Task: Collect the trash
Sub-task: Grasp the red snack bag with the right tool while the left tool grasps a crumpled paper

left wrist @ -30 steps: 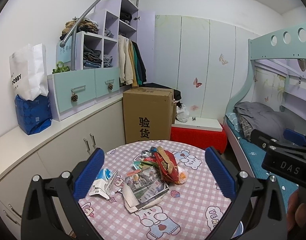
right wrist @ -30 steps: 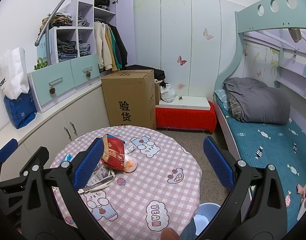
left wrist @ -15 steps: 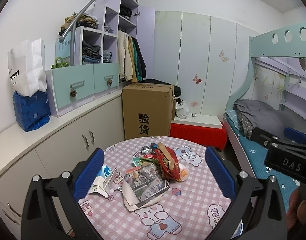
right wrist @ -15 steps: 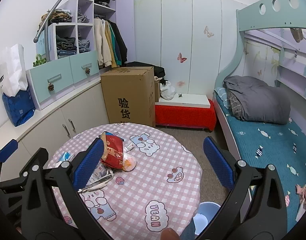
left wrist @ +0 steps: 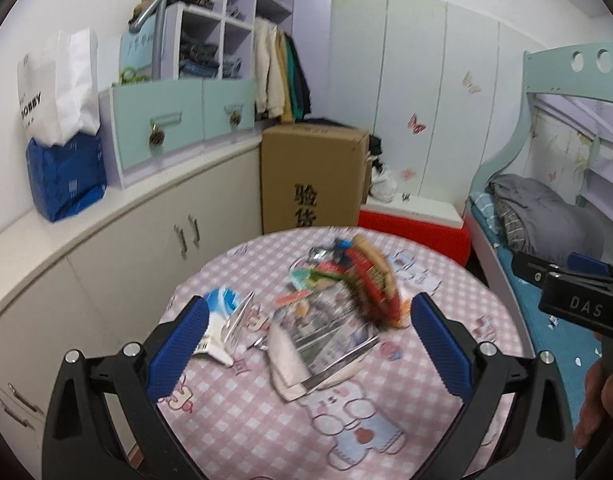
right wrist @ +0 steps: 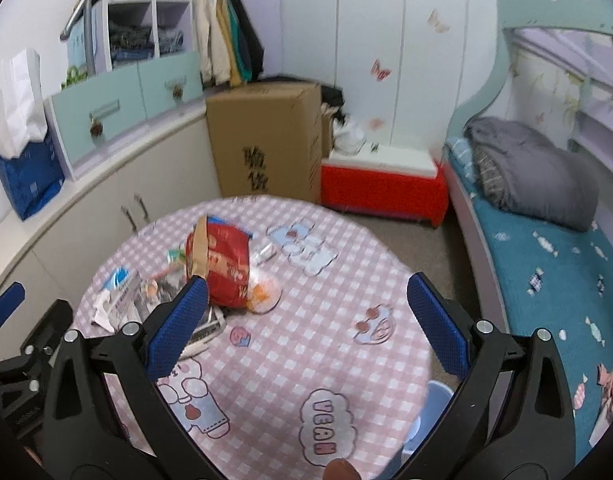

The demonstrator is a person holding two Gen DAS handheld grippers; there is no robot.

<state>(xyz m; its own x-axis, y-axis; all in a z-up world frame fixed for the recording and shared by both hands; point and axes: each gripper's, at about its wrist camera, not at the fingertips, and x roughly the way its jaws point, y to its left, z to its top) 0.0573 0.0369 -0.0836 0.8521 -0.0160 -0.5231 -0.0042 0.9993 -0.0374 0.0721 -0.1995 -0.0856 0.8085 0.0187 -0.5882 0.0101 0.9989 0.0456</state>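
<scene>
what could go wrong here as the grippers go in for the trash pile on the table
1. The trash is a loose overlapping heap: the red snack bag lies on the silver wrappers, so a pinch may lift one piece and drag or scatter the rest.
2. The blue-white wrapper sits near the table edge and could be nudged off.
3. Both open grippers, left and right, aim at the same pile and might collide.
</scene>
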